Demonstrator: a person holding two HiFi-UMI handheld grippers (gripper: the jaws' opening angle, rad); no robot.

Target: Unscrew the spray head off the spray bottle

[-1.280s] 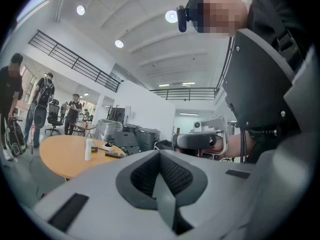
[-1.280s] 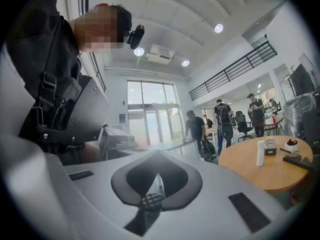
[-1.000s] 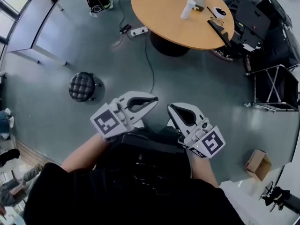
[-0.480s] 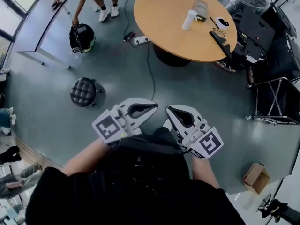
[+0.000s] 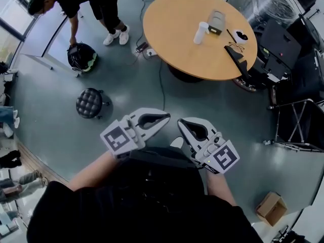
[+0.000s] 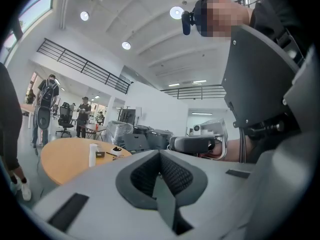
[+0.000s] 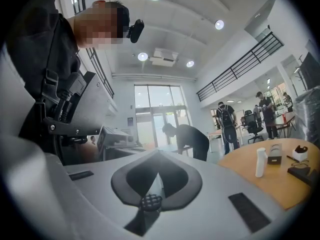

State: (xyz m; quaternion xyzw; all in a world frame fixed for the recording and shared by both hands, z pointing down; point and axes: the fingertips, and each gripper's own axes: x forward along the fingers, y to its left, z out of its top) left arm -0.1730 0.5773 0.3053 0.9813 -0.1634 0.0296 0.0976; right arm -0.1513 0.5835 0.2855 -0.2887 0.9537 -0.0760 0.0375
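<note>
Left gripper (image 5: 165, 118) and right gripper (image 5: 181, 122) are held pressed together, empty, well apart from the spray bottle (image 5: 201, 33) on the counter (image 5: 167, 34).

The table (image 5: 172, 24) stands at the far middle of the floor. On its right half the spray bottle (image 5: 201, 33) stands upright, with a small box (image 5: 216, 22) just beside it, to the right and slightly farther. A few small items (image 5: 242, 36) lie nearer the table's right edge. A power strip (image 5: 144, 49) lies on the floor just left of the table's base. Nearer and well to the left stands a stool (image 5: 89, 103). Beyond the stool, at far left, a person (image 5: 86, 1) bends over a bag (image 5: 81, 57) on the floor. A metal frame (image 5: 298, 123) stands at right, with a cardboard box (image 5: 271, 208) nearer. The left tool (image 5: 167, 117) and right tool (image 5: 179, 121) sit side by side at near middle, tips close, well apart from the table.
</note>
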